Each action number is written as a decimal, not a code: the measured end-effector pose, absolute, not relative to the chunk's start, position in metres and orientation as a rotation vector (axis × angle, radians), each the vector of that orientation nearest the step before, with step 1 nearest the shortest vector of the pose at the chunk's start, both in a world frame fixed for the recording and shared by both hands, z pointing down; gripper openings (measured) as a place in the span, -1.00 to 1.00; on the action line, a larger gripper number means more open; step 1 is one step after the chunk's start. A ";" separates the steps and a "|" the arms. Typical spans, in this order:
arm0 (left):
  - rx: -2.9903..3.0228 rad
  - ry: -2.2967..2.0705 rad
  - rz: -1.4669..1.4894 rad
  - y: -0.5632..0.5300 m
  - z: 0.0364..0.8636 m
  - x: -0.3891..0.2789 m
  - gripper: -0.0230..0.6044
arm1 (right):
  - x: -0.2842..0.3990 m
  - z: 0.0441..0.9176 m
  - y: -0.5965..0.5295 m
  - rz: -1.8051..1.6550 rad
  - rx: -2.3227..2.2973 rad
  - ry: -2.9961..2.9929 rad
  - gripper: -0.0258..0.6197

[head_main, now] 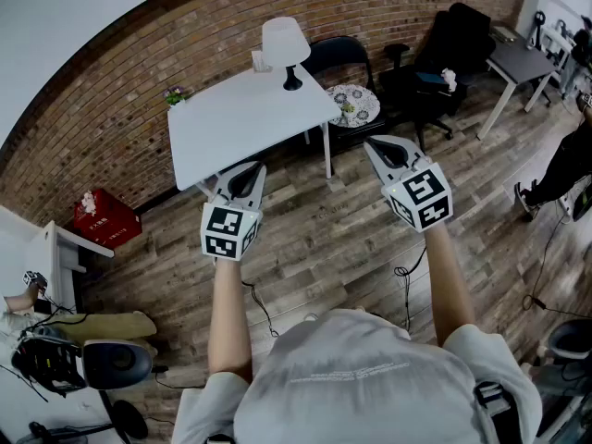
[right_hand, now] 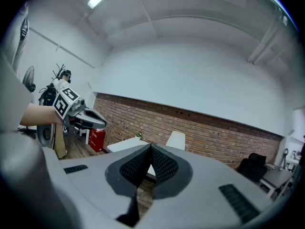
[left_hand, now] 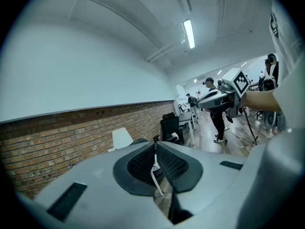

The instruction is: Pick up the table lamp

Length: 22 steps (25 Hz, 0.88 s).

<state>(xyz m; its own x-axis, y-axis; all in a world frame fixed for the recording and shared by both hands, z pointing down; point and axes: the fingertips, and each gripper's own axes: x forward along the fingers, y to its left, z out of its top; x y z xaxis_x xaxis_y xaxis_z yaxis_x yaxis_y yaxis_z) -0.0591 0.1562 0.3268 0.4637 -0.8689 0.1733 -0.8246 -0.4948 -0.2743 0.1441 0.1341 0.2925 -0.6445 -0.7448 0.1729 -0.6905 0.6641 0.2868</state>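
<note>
- Table lamp (head_main: 285,49): white shade, dark base, upright at the far right corner of the white table (head_main: 231,128), near the brick wall (head_main: 111,128)
- Left gripper (head_main: 245,176): jaws pressed together, nothing between them; held at the table's near edge, well apart from the lamp
- Right gripper (head_main: 384,148): jaws closed and empty, over the wood floor (head_main: 314,239) right of the table

bare white table (head_main: 231,123) lies open before the lamp (head_main: 285,43); a black chair (head_main: 339,55) crowds close behind.
</note>
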 end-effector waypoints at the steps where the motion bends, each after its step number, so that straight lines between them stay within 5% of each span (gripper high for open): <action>1: -2.559 1.487 -0.439 0.154 0.326 -0.058 -0.86 | 0.144 0.292 0.131 -0.281 1.148 -2.605 -0.92; 22: -2.583 1.566 -0.494 0.147 0.347 0.000 -0.87 | 0.220 0.311 0.109 -0.198 1.151 -2.641 -0.85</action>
<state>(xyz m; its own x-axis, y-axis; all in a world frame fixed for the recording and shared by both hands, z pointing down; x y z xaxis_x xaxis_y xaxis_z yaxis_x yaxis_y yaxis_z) -0.0004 0.1468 0.3468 0.4254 -0.8752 0.2304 -0.8490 -0.4741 -0.2334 0.2202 0.1088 0.3114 -0.6553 -0.7345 0.1762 -0.7000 0.6782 0.2238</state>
